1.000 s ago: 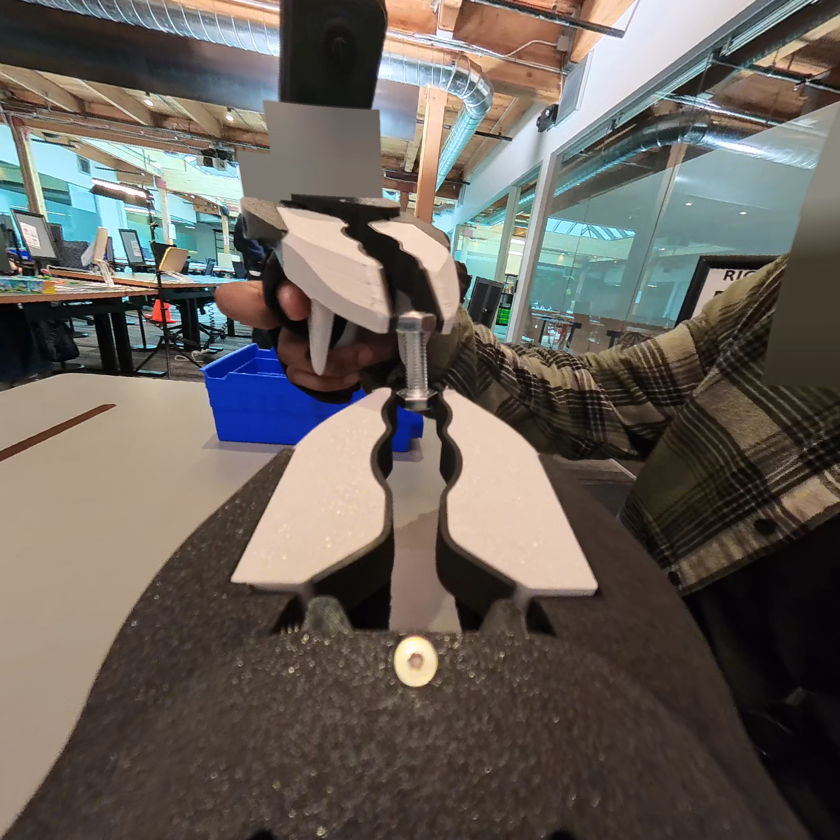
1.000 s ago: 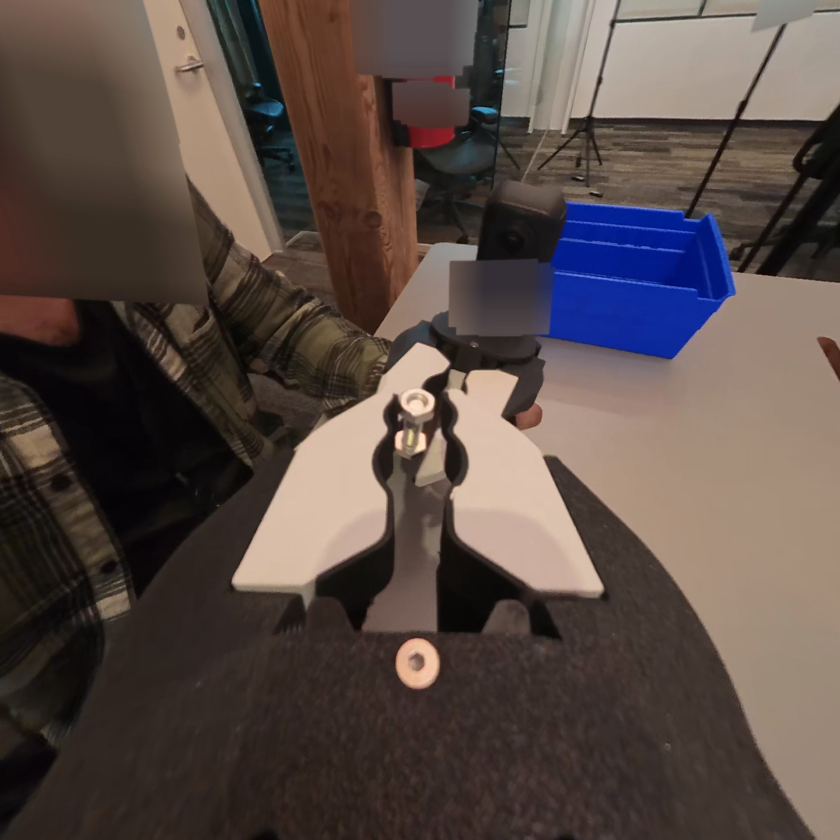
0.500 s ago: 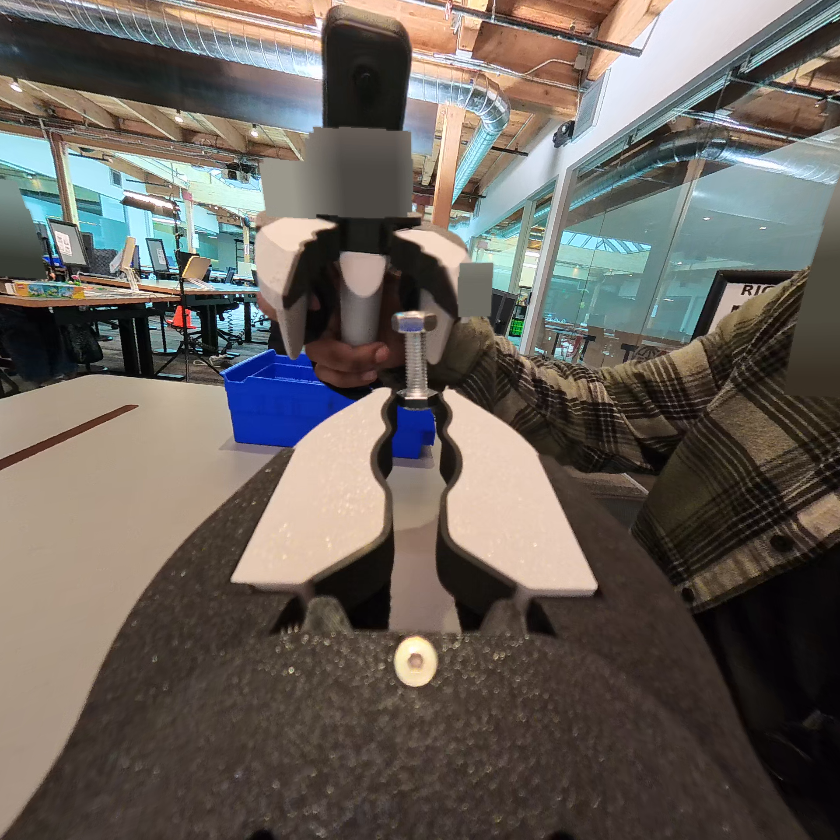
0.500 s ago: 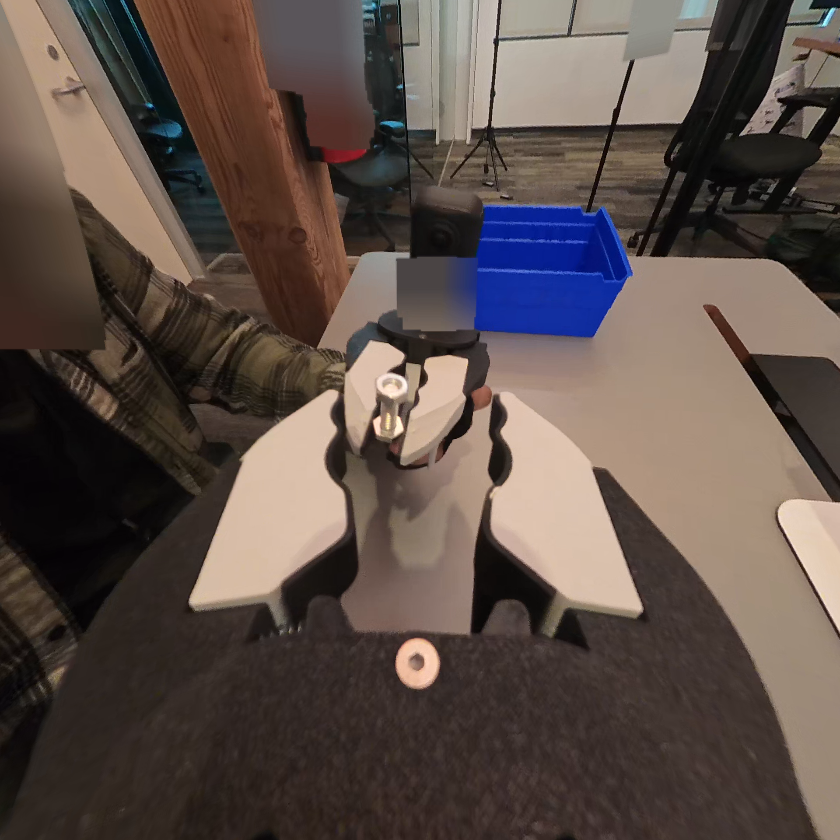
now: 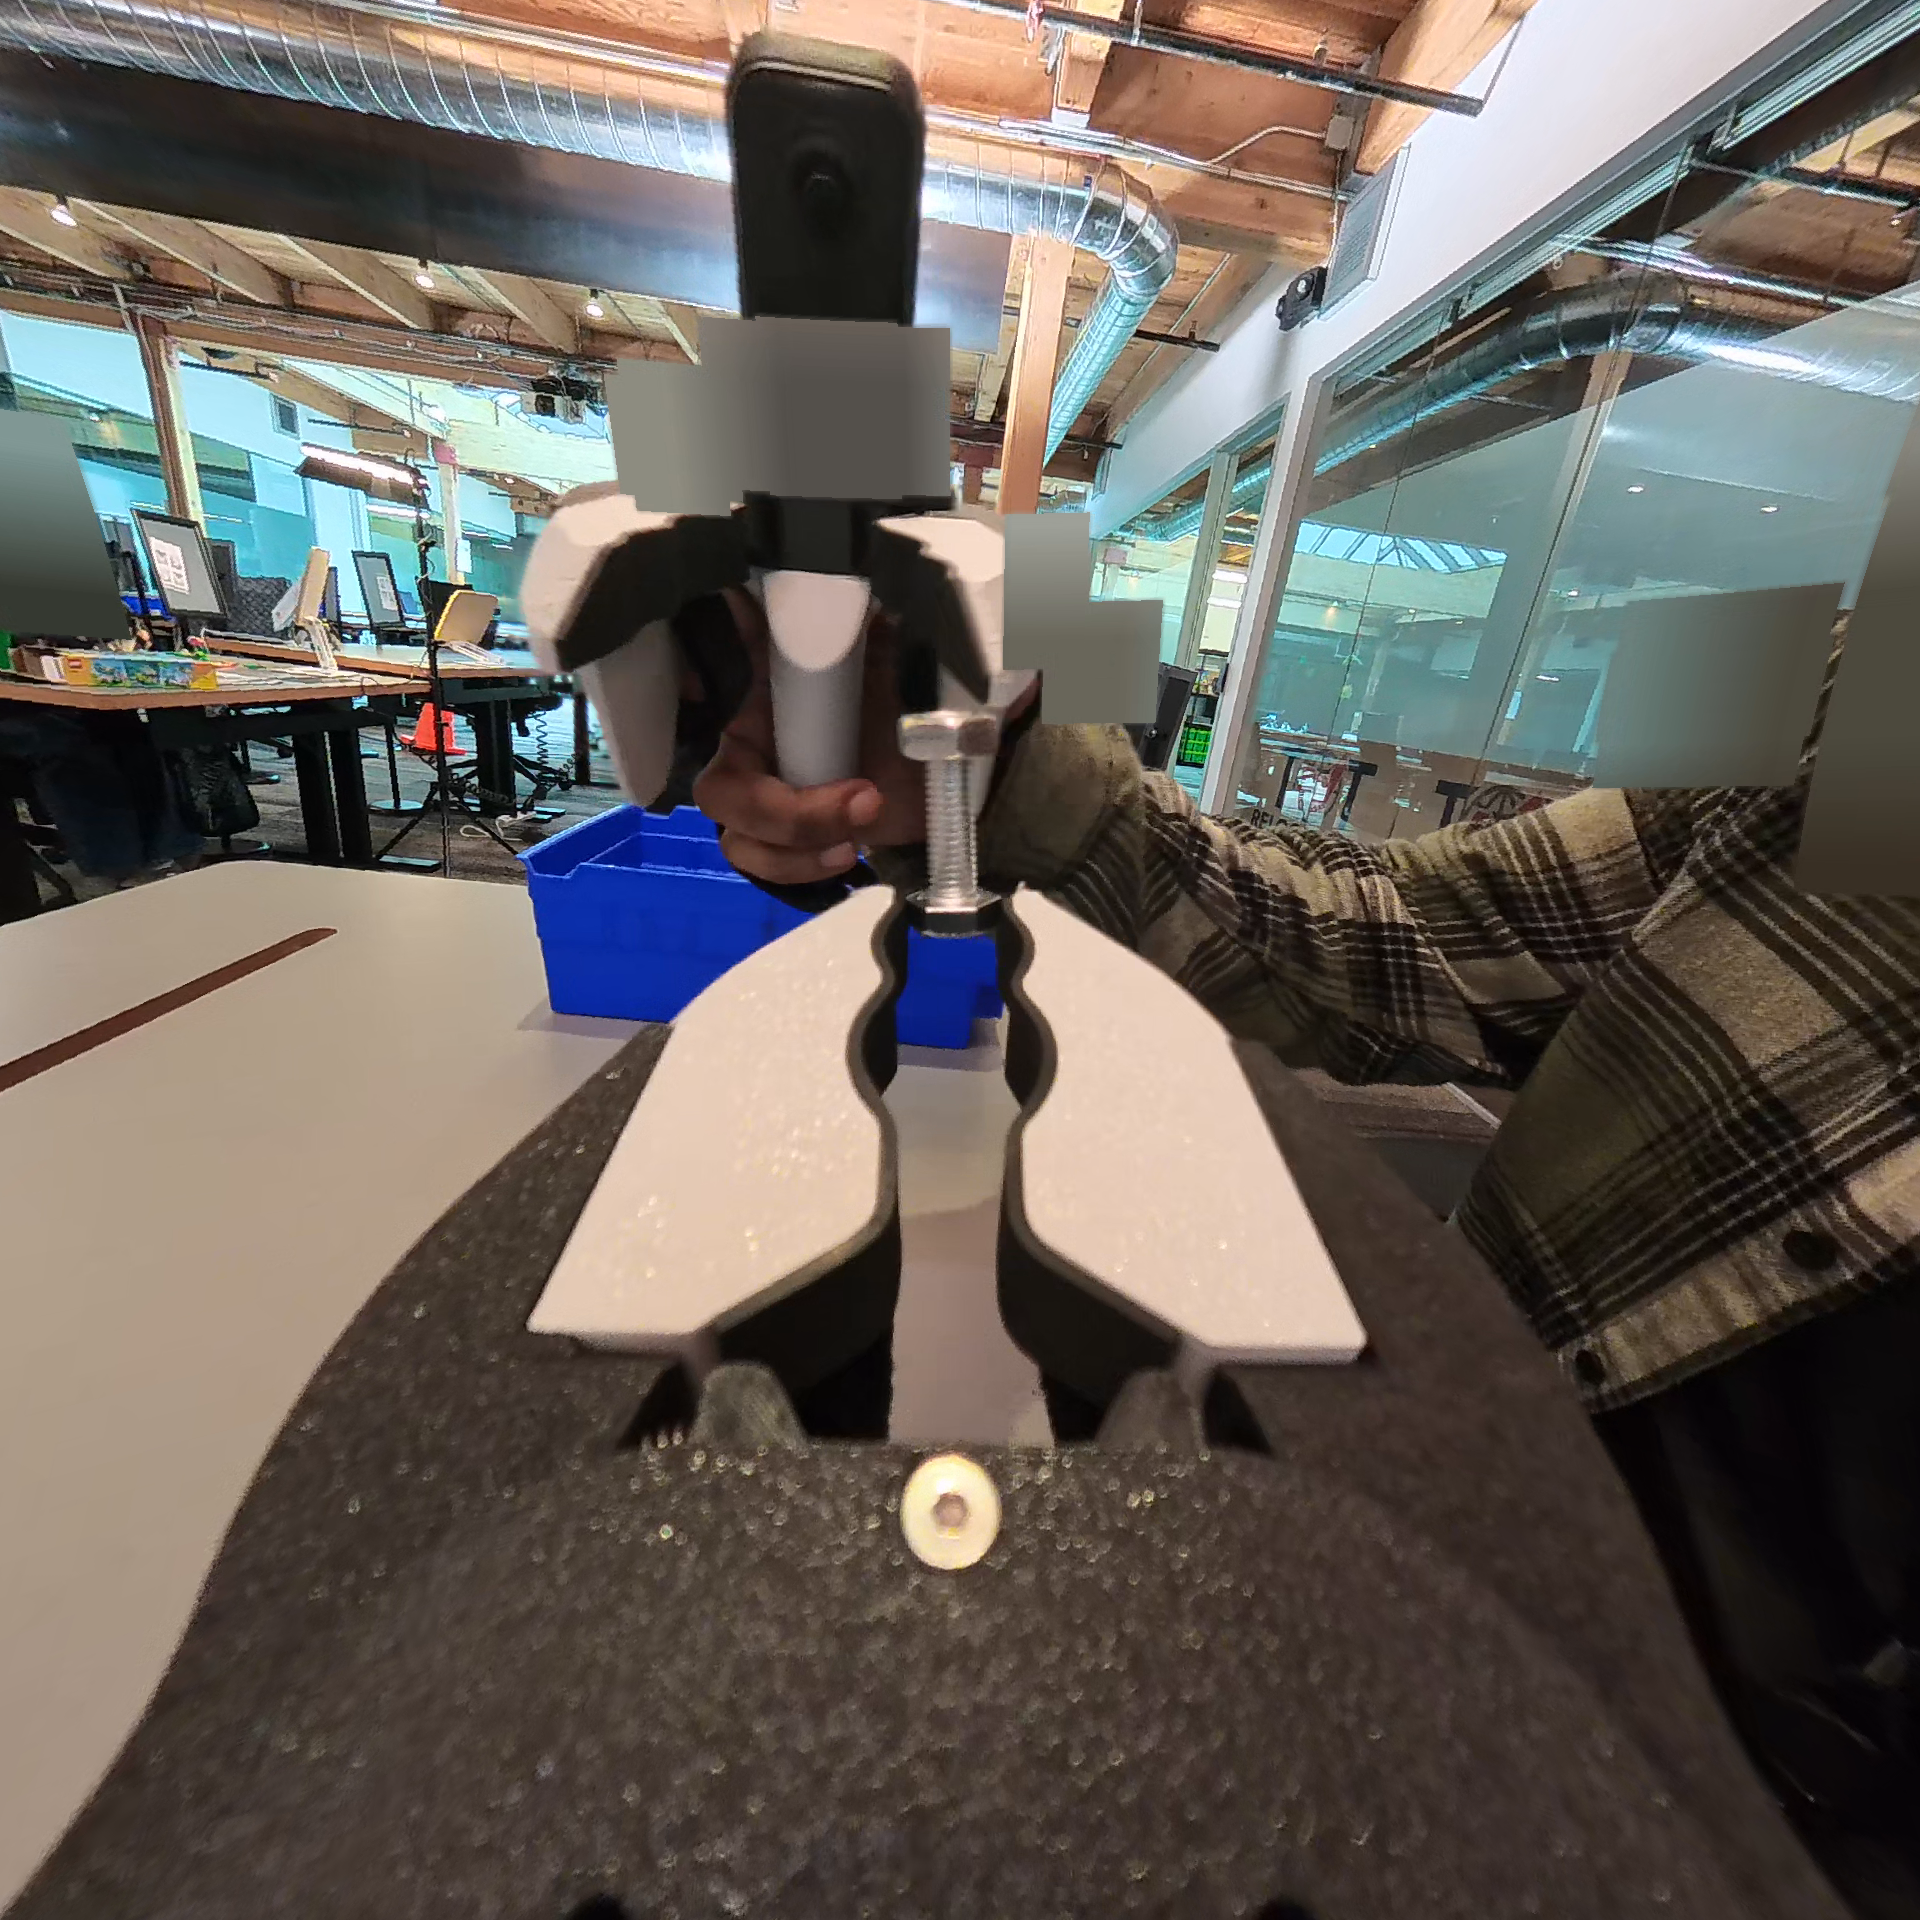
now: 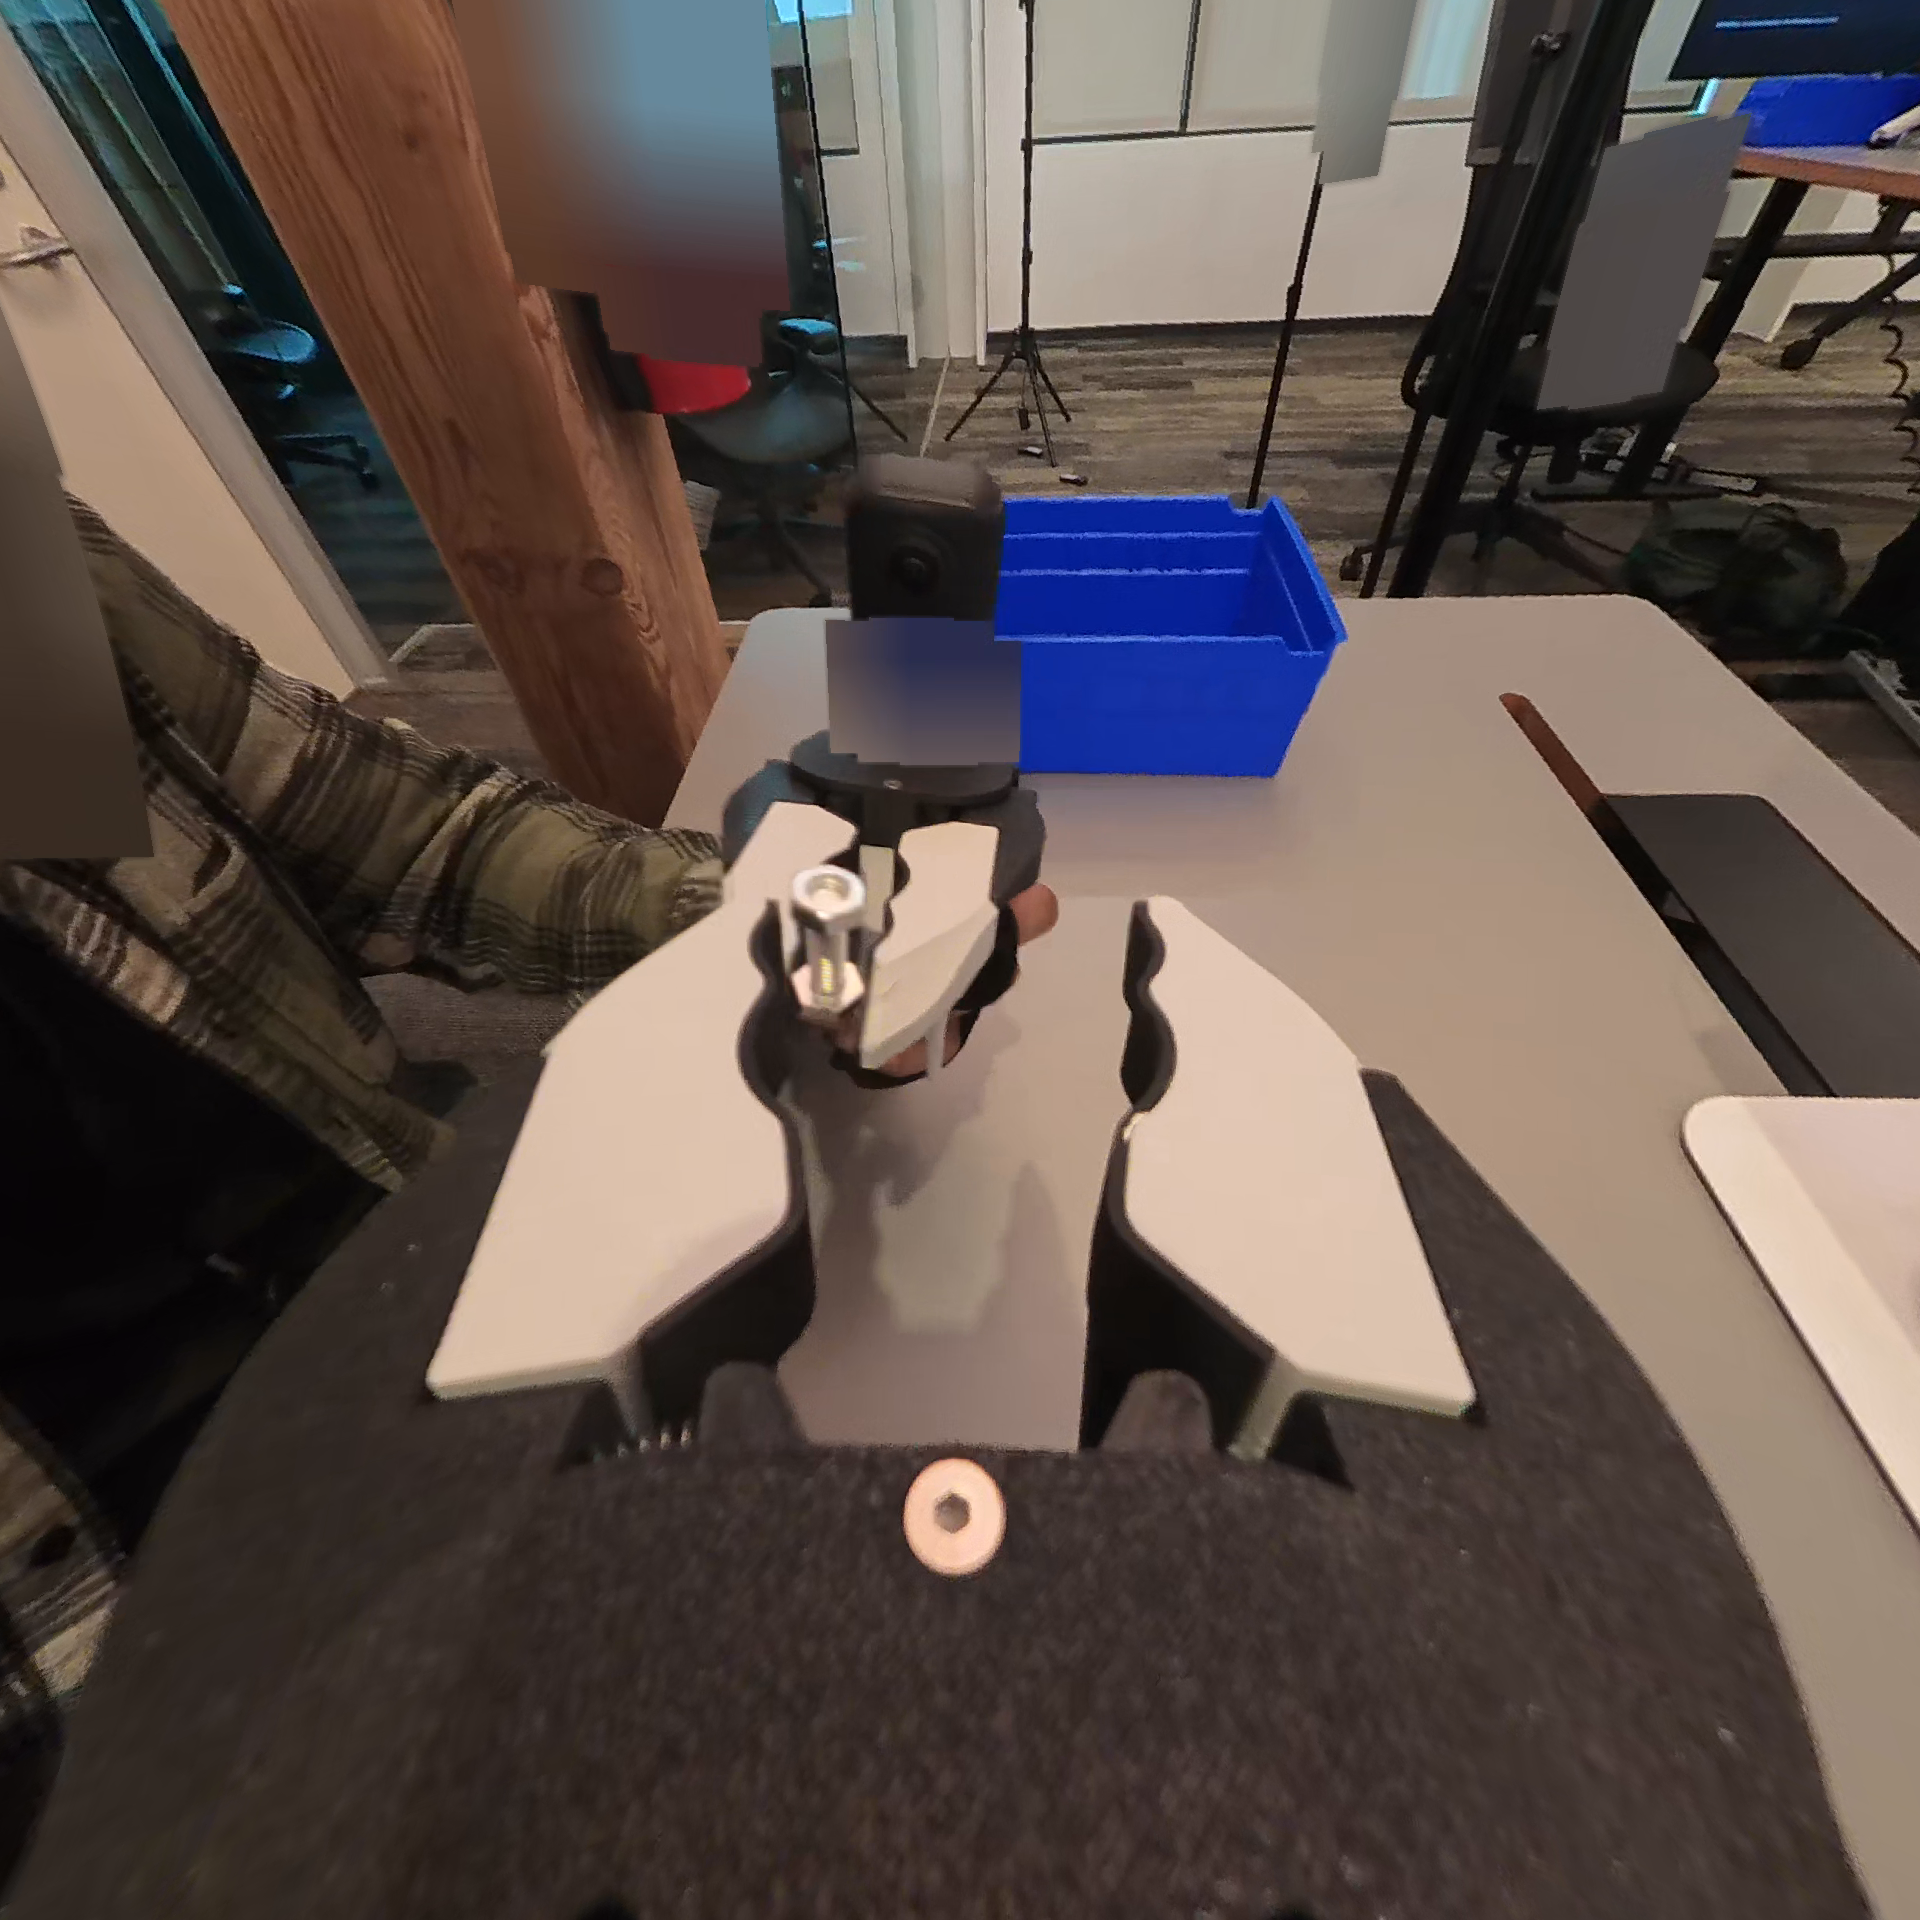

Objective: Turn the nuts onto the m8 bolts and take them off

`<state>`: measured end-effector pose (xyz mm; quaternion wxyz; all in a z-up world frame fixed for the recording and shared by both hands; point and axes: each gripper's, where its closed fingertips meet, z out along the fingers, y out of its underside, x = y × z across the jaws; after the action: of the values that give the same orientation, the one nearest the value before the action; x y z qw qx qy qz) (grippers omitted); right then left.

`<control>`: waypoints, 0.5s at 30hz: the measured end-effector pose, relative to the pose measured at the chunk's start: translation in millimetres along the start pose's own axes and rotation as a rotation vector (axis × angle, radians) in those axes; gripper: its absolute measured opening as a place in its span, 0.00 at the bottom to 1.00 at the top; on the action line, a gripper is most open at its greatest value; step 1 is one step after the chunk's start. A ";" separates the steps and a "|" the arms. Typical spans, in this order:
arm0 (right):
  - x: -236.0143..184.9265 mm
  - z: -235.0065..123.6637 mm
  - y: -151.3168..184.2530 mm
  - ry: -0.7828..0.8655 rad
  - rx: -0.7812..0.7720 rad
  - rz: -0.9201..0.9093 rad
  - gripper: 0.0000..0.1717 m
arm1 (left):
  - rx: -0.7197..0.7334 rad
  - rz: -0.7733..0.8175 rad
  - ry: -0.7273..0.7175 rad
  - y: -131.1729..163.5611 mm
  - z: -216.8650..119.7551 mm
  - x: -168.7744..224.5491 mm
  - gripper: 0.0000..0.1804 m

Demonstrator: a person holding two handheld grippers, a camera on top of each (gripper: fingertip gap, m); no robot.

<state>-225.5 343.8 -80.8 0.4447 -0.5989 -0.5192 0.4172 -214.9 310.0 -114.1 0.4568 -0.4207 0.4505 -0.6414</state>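
Left wrist view: the left gripper (image 5: 951, 920) clamps a hex nut (image 5: 948, 916) between its fingertips, and a silver bolt (image 5: 948, 821) stands upright out of it, head uppermost. Behind it, above a blue bin (image 5: 665, 935), the right gripper (image 5: 821, 665) hangs spread wide with nothing between its fingers.

Right wrist view: the right gripper (image 6: 951, 935) gapes open over the grey table (image 6: 1351, 935). The bolt (image 6: 826, 951) sits by its left finger, nut (image 6: 824, 987) pinched in the left gripper (image 6: 831, 997).
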 end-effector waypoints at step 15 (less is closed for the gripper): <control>2.8 1.1 2.2 0.039 -0.021 0.002 0.37 | -0.002 0.001 -0.006 0.3 -0.1 -0.6 0.09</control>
<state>-225.7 346.5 -83.3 0.4480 -0.6120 -0.5144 0.4003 -214.7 310.6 -114.5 0.4580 -0.4227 0.4501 -0.6395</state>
